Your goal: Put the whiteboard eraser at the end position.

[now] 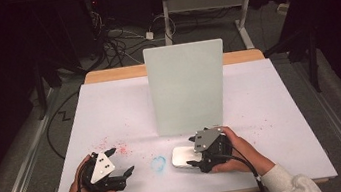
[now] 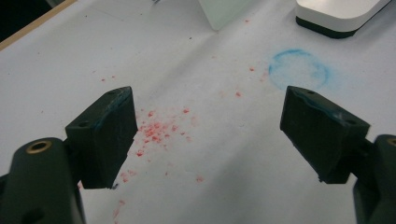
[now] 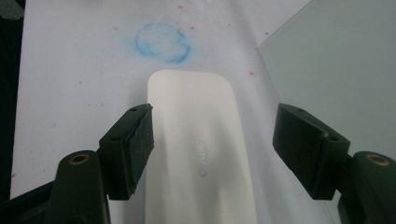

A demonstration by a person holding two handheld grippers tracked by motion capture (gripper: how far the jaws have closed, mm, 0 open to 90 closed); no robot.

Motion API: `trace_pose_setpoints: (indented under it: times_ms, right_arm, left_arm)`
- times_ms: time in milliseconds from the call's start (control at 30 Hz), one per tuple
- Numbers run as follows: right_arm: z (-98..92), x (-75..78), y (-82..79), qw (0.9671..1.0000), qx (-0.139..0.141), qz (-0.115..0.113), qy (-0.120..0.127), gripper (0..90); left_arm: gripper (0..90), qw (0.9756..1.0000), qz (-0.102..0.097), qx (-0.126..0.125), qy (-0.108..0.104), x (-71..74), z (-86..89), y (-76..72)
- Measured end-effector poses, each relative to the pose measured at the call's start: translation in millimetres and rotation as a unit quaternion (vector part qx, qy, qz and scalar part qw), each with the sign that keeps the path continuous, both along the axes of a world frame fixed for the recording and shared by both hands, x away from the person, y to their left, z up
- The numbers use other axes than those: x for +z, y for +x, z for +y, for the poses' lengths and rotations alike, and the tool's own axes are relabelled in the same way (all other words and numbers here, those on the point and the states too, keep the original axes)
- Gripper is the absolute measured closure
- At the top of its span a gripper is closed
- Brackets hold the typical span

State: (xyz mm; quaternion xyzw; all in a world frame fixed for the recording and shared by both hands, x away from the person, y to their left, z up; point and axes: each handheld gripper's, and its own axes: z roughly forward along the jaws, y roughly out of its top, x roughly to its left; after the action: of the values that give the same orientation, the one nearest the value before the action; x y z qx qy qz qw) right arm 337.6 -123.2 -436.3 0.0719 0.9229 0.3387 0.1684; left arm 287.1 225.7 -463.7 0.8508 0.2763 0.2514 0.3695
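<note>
A flat white device with rounded corners [image 1: 183,156] [image 3: 198,154] lies on the white sheet near the table's front. My right gripper [image 1: 195,151] [image 3: 212,144] stands open with its jaws on either side of the device; the left jaw sits at its edge, the right jaw is well apart from it. My left gripper [image 1: 119,161] [image 2: 208,135] is open over the sheet at the front left, with nothing between its jaws, above a scatter of red specks [image 2: 156,130]. The device's corner [image 2: 341,14] appears at the top right of the left gripper view.
An upright pale frosted panel [image 1: 187,87] [image 3: 336,60] stands mid-table just behind the device. A smudged blue ring [image 1: 158,163] [image 2: 299,70] [image 3: 162,43] marks the sheet between the grippers. Red specks [image 1: 123,148] dot the sheet. The wooden table edge [image 1: 115,74] runs along the back.
</note>
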Motion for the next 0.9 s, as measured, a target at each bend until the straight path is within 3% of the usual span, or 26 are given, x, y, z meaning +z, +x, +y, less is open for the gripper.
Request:
trace_pose_setpoints:
  times_ms: [300, 633, 900]
  right_arm:
    - [-10.8, 10.0, 1.3, 0.9982, -0.039, -0.031, 0.033, 28.1]
    - [-28.0, 23.0, 2.5, 0.9912, -0.091, -0.068, 0.068, 25.9]
    - [-41.0, 31.0, 1.4, 0.9850, -0.121, -0.095, 0.079, 25.3]
  left_arm:
    - [17.8, 1.0000, 0.000, 0.000, 0.000, 0.2, 0.1, -0.3]
    - [17.8, 1.0000, 0.000, 0.000, 0.001, 0.0, 0.3, -0.1]
    - [17.8, 1.0000, -0.002, 0.001, 0.001, 0.6, 1.0, -0.7]
